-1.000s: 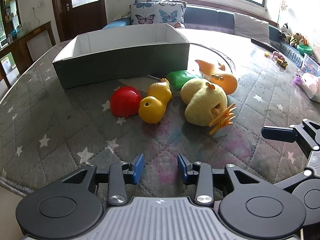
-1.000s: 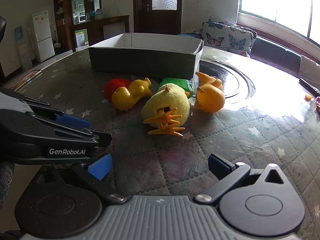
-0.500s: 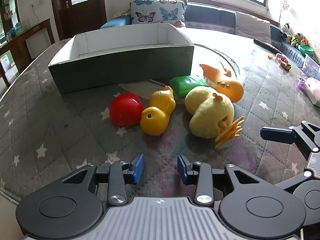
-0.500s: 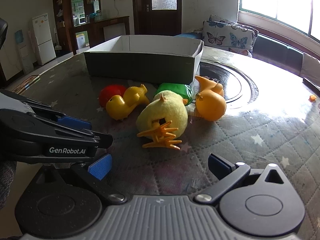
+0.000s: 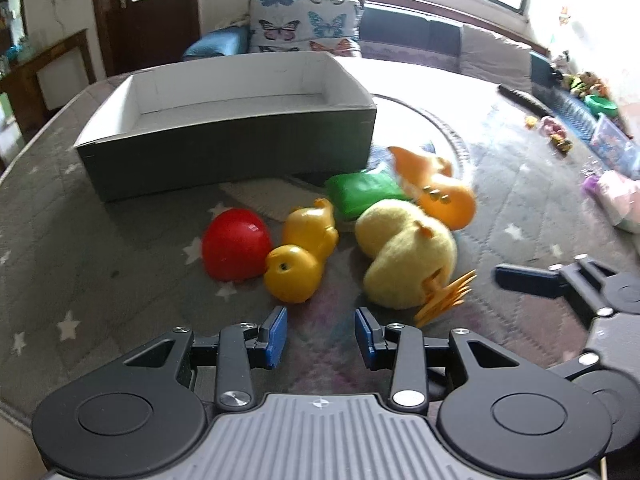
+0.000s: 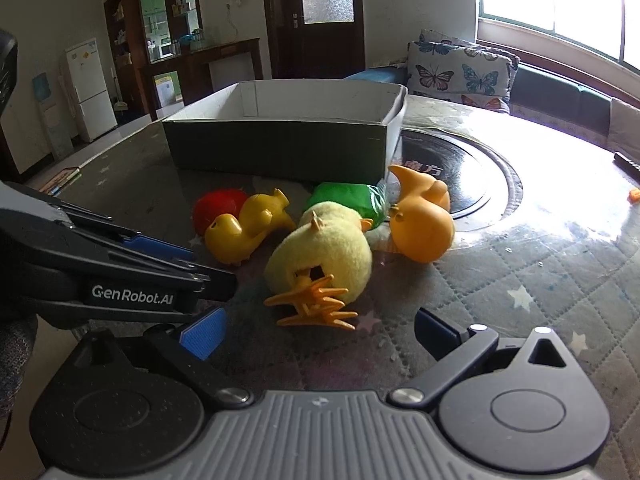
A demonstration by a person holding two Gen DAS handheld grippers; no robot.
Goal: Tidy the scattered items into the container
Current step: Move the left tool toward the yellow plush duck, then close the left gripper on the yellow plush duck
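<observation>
Both grippers apart and empty — I line my right gripper [image 6: 316, 330] squarely over the plush chick [image 6: 320, 254], squeeze its soft body not the feet — then the box [image 6: 288, 128].

The left gripper [image 5: 320, 336] hovers low over the table's near edge, jaws slightly apart and empty. The right gripper [image 6: 316, 330] hovers just beside it, jaws wide, empty.
</observation>
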